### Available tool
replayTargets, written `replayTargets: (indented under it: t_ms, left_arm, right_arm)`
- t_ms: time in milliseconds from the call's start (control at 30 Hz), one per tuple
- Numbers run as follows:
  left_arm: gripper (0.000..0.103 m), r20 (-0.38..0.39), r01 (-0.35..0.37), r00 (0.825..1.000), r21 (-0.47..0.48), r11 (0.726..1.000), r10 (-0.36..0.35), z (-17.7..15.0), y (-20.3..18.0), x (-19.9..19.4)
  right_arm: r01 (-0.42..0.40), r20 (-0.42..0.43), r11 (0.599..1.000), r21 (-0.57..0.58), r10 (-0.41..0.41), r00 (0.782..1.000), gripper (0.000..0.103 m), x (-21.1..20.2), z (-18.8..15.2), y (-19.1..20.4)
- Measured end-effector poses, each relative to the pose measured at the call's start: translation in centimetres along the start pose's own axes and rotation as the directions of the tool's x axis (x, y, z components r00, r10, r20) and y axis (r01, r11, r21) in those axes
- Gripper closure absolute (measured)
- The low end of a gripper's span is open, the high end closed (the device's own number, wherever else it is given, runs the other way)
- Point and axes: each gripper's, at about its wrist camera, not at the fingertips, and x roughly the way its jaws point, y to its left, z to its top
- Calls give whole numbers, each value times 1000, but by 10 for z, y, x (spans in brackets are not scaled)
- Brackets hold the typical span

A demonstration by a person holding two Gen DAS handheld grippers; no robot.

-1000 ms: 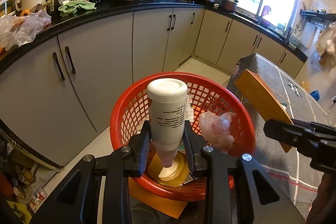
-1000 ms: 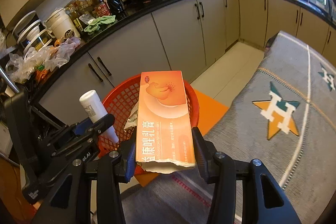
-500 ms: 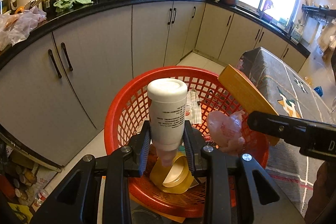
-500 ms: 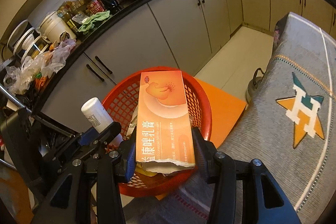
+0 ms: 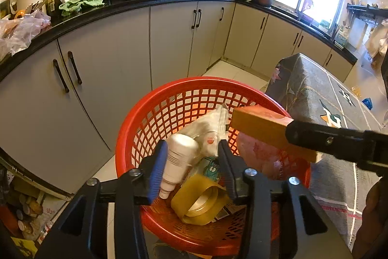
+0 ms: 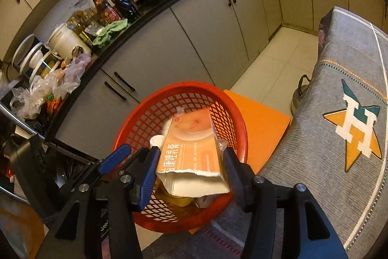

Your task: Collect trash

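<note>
A red mesh basket point(image 5: 169, 111) point(image 6: 145, 123) stands on the floor below both grippers. My left gripper point(image 5: 191, 169) is open; the white bottle point(image 5: 178, 159) tips between its jaws, touching only the left pad, over the basket. My right gripper point(image 6: 189, 166) is open too; the orange box point(image 6: 191, 149) tilts between its spread jaws above the basket and shows in the left wrist view point(image 5: 264, 130). In the basket lie a yellow tape roll point(image 5: 198, 200), a clear wrapper point(image 5: 208, 128) and a pink bag point(image 5: 262, 157).
Grey cupboards point(image 5: 109, 69) under a black worktop run behind the basket. A table with a grey star-patterned cloth point(image 6: 344, 128) stands at the right. An orange stool point(image 6: 262, 123) and a metal kettle point(image 6: 299, 96) sit beside it on the tiled floor.
Both grippers have opened. The white bottle has slipped down and tilted in the left jaws. The orange box has dropped and tilted toward the basket.
</note>
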Motion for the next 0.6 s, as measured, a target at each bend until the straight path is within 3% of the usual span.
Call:
replayTargets:
  t_ms: [67,600]
  left_arm:
    - [44,6,3,1000,0,1000,-3,0,-1,-2]
    - [31,49,-25,999,23,999,24,2,-15,-31]
  right_arm:
    - [3,14,1000,1,-3,1000,45,-7,-1,0]
    - [74,124,997,-7,-73,990,32,-72,-19,-5]
